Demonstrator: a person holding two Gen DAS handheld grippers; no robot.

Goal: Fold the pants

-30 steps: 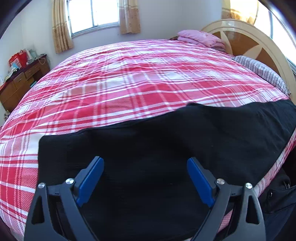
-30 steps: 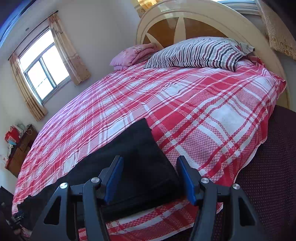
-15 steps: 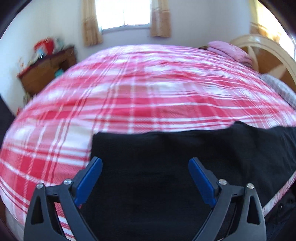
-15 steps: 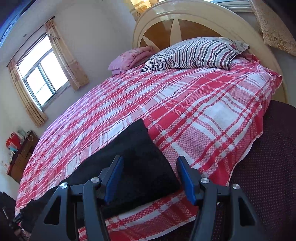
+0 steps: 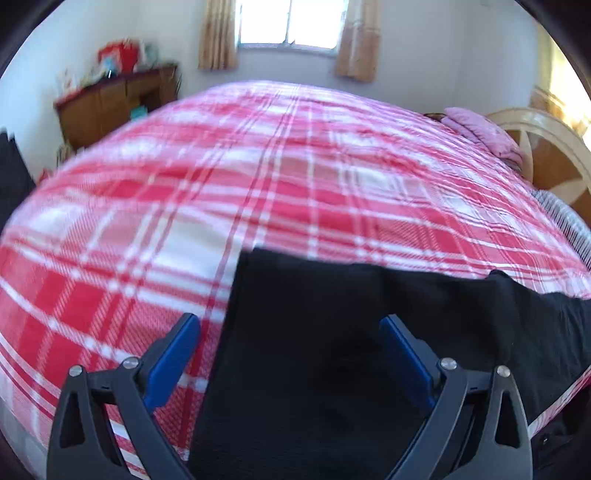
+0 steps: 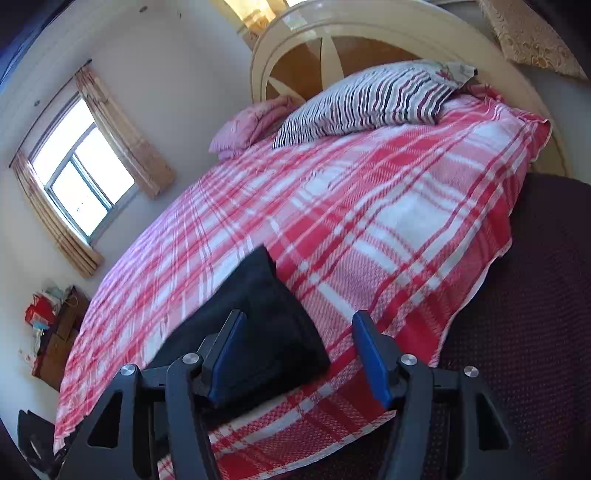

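Observation:
Black pants (image 5: 332, 332) lie flat along the near edge of the bed with the red and white plaid cover (image 5: 258, 177). My left gripper (image 5: 290, 354) is open and empty, hovering over the pants' left end, its left finger over the plaid. In the right wrist view the pants' right end (image 6: 266, 325) lies on the bed (image 6: 369, 229). My right gripper (image 6: 297, 354) is open and empty, straddling the pants' right corner near the bed's edge.
A striped pillow (image 6: 369, 99) and a pink folded blanket (image 6: 251, 125) lie by the cream headboard (image 6: 351, 33). A wooden dresser (image 5: 110, 103) with clutter stands at the left wall. A dark carpet (image 6: 517, 314) is beside the bed.
My left gripper has swung left along the pants to their left end. My right gripper has shifted slightly right toward the pants' right corner. Both stay open.

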